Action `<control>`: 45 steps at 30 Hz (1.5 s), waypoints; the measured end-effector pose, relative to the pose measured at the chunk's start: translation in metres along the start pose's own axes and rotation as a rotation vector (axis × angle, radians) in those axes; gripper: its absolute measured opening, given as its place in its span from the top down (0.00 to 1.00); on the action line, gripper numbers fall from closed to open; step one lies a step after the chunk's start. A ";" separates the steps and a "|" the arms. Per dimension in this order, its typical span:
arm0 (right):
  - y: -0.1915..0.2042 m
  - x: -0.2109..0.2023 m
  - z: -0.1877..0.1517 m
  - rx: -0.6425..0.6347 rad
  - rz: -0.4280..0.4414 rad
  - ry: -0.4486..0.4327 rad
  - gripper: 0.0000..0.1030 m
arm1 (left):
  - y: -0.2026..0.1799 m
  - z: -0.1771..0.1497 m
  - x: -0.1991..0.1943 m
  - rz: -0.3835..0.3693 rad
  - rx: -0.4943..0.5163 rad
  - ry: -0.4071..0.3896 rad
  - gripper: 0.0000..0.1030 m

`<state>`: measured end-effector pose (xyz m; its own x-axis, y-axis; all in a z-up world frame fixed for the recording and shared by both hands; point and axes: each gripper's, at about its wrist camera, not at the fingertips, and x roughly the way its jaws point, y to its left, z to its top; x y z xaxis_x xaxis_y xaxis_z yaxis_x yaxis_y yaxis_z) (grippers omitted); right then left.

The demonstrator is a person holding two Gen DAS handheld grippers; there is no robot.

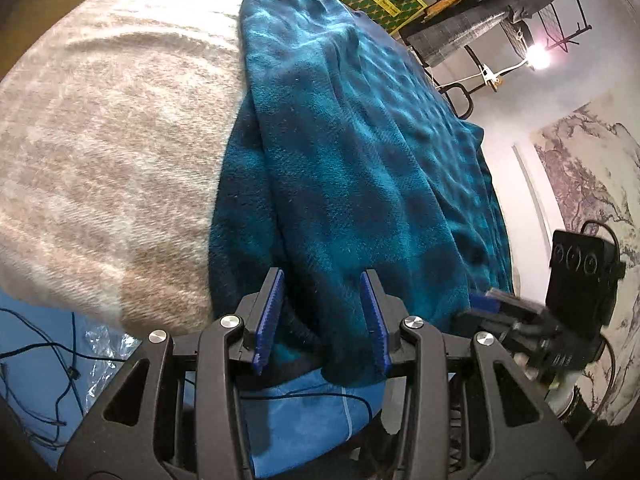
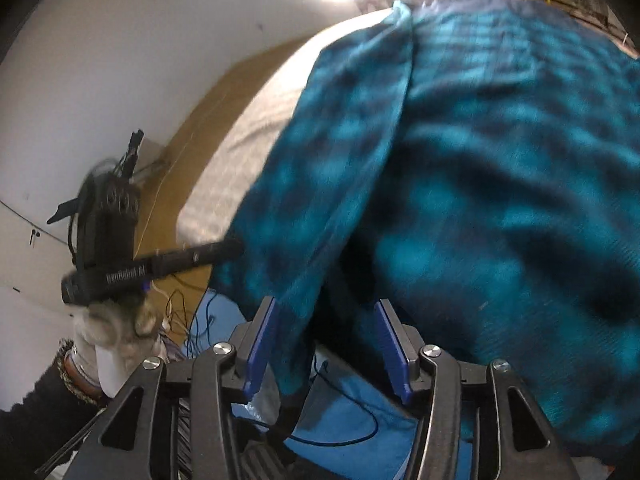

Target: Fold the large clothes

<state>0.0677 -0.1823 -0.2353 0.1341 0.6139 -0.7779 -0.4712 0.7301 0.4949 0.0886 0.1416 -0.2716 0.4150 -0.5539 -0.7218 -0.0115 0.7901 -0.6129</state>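
A large teal checked fleece garment (image 1: pixel 352 152) lies on a bed covered by a beige blanket (image 1: pixel 112 152), its near edge hanging over the bed's edge. My left gripper (image 1: pixel 322 320) is open, its blue pads either side of the hanging hem without clamping it. In the right wrist view the garment (image 2: pixel 480 200) fills the right side, blurred. My right gripper (image 2: pixel 326 348) is open with a fold of the cloth hanging between its jaws. The right gripper also shows in the left wrist view (image 1: pixel 520 320), and the left one in the right wrist view (image 2: pixel 160 264), at the cloth's edge.
A blue mat (image 1: pixel 304 412) and loose black cables (image 1: pixel 40 360) lie on the floor below the bed. A metal rack with grey clothes (image 1: pixel 500 12) and a lamp (image 1: pixel 536 54) stand beyond the bed. A wall painting (image 1: pixel 592 184) is at right.
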 end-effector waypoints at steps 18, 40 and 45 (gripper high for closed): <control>0.007 -0.023 0.017 0.212 0.427 -0.053 0.99 | -0.023 0.035 -0.071 0.007 0.055 -0.156 0.96; 0.055 -0.044 0.092 -0.200 0.015 -0.098 0.67 | 0.011 -0.030 -0.034 0.127 -0.021 -0.142 0.51; 0.074 -0.031 0.169 -0.283 -0.060 -0.162 0.65 | 0.006 -0.032 -0.025 0.187 0.012 -0.148 0.51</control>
<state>0.1756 -0.0963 -0.1090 0.2948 0.6287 -0.7196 -0.6789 0.6678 0.3053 0.0488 0.1518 -0.2682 0.5357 -0.3535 -0.7668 -0.0901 0.8790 -0.4682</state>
